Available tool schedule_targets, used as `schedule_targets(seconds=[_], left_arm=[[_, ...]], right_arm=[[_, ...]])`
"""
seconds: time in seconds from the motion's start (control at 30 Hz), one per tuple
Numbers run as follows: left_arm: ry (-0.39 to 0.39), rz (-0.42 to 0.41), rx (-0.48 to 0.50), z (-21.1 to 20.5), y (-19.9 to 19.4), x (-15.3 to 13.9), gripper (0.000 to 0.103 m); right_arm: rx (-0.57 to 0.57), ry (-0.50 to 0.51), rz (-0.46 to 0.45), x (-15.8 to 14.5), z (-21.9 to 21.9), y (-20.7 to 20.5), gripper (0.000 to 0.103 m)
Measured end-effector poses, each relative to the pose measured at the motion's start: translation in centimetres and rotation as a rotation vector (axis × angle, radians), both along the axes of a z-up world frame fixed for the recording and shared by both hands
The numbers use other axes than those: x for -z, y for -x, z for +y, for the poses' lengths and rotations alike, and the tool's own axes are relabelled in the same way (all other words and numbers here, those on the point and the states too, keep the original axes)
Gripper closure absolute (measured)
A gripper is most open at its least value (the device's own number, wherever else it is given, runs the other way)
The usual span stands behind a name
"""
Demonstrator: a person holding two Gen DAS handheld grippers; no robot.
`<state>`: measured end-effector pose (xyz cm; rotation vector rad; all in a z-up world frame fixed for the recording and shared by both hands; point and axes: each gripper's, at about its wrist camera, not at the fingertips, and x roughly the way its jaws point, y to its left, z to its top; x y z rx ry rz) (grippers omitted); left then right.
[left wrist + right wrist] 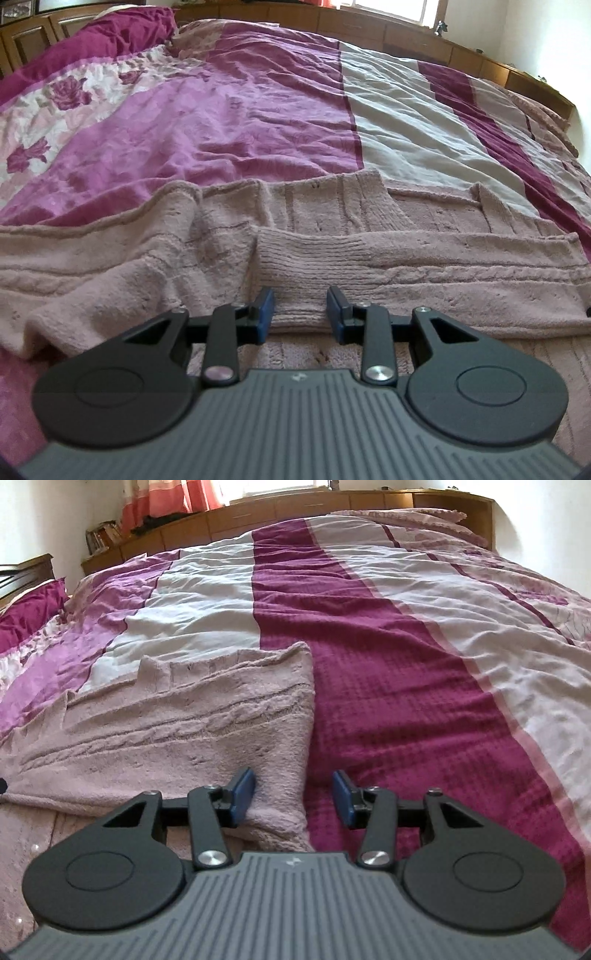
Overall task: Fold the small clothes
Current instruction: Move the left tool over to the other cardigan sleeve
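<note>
A dusty-pink cable-knit sweater [332, 236] lies spread on the bed, with a ribbed sleeve cuff [295, 266] folded across its body. My left gripper [300, 314] is open, its blue pads on either side of the cuff's near edge, low over the knit. In the right wrist view the sweater [184, 723] lies at the left, its right edge running down toward me. My right gripper [293, 797] is open, straddling that edge: the left pad is over the knit, the right pad over the bedcover.
The bed is covered by a striped quilt [369, 646] in magenta, white and pink, with a floral panel [55, 110] at the left. A wooden headboard shelf [295, 506] runs along the far side under a window with an orange curtain [166, 494].
</note>
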<state>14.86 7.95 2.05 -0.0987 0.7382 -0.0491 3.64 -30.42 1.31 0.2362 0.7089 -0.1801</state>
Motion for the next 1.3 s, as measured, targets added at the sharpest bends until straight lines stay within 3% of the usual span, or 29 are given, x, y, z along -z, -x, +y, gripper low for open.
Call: schedule_targets(seconds=[0.13, 0.47, 0.73, 1.3], left_arm=[[0.002, 0.018, -0.033, 0.5, 0.8, -0.8, 0.049], [-0.007, 0.028, -0.076, 1.4, 4.4, -3.2, 0.047], [-0.004, 0.064, -0.134, 3.5, 7.4, -4.6, 0.047], [0.017, 0.082, -0.250, 8.4, 11.1, -4.8, 0.047]], right_arm=[[0.025, -0.049, -0.012, -1.0, -0.1, 0.4, 0.044], [-0.029, -0.110, -0.110, -4.8, 2.2, 3.9, 0.031], [-0.109, -0.148, -0.129, -6.7, 5.3, 6.3, 0.028], [-0.212, -0.178, -0.048, -5.5, 10.5, 8.0, 0.024]])
